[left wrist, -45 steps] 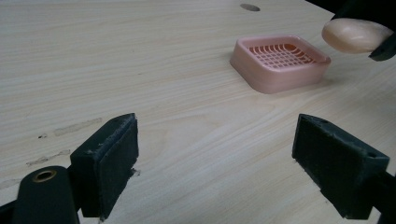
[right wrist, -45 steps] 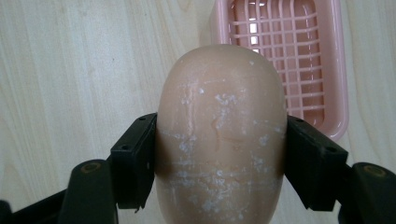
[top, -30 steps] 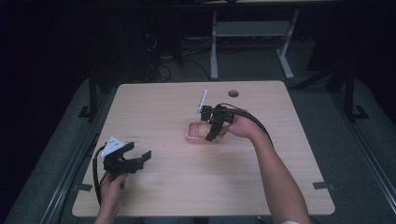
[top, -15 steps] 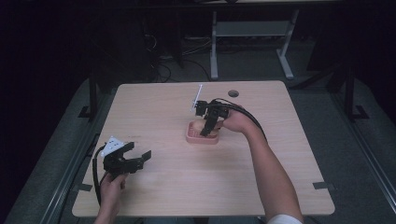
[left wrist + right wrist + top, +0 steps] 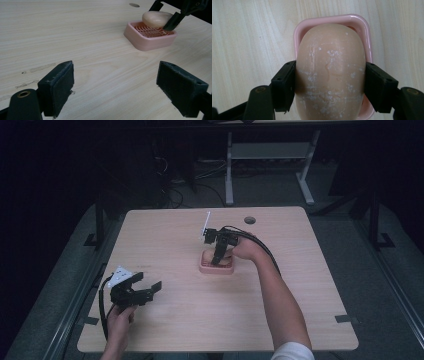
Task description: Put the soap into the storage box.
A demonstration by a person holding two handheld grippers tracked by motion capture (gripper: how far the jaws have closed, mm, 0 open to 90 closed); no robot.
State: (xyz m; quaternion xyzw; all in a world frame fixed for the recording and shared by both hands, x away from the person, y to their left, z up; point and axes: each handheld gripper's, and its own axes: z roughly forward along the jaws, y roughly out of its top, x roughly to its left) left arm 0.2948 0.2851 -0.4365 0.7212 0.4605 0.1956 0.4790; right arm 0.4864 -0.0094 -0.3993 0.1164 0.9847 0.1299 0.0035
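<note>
Here the right gripper [image 5: 329, 82] has its 2 black jaws clamped on the long sides of a pale bar of soap [image 5: 330, 72], pressing at about mid-length so the bar stays balanced and cannot pivot. It points steeply down over the pink soap dish [image 5: 359, 21], which sits near the middle of the table [image 5: 165, 235]. In the left gripper view the soap [image 5: 156, 18] sits above the ribbed floor of the dish [image 5: 147, 40], apparently raised at its far end; I cannot tell whether its low edge touches the ribs. The hold from above likely keeps the jaw tips clear of the dish walls.

The left gripper [image 5: 137, 290] is well apart, near the table's front left edge, jaws spread wide with nothing between them. It looks parked there to leave the dish free for the other hand.
</note>
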